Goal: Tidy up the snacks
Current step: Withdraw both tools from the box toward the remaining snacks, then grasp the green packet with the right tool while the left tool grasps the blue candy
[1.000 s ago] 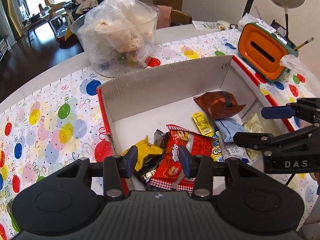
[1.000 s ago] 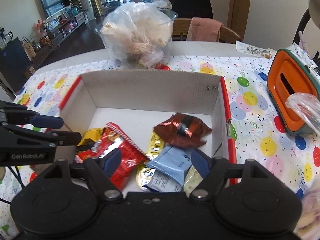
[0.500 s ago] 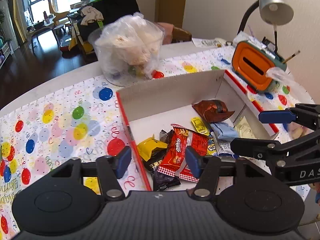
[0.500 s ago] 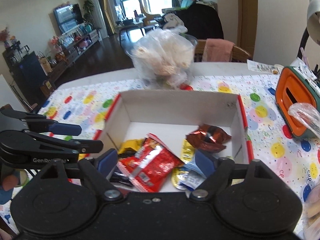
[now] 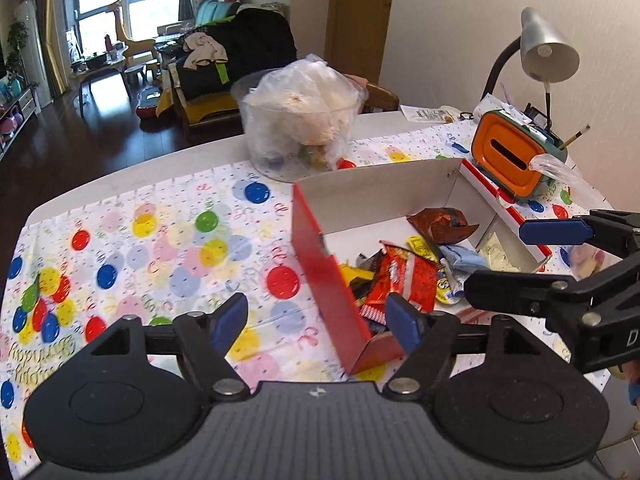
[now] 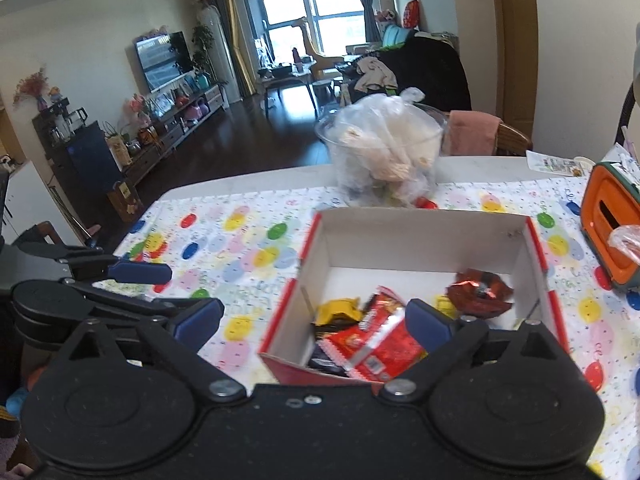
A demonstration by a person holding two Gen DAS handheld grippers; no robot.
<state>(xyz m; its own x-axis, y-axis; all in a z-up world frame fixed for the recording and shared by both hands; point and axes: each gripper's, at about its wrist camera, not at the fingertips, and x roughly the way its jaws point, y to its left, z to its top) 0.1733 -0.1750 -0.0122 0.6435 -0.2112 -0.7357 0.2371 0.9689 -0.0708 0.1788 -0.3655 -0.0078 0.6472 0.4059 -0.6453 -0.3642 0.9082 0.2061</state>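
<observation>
While both tools hang above the near edge of the surface, the left tool has its blue pads spread apart and holds nothing; the box's red left wall stands between them in its view. The right tool is likewise spread wide and empty, over the box's near left corner.

Snacks lie in a loose heap inside the box, an open cardboard tray with red outside, plain white inside and straight upright walls. Most of the heap crowds the near side: a glossy red crinkled packet on top, a yellow packet just left of it, dark wrappers beneath. A brown foil packet sits apart toward the far right corner, with a pale blue packet just beside it. The floor along the far wall is bare white card.

Left of the box, the cloth with coloured balloon dots lies flat and open out to the surface's rounded left edge. Just behind the far wall stands a clear round tub stuffed with a crumpled plastic bag. To the right, close to the box's red rim, an orange holder with a slot stands tilted, with a grey lamp on a curved black neck above it.
</observation>
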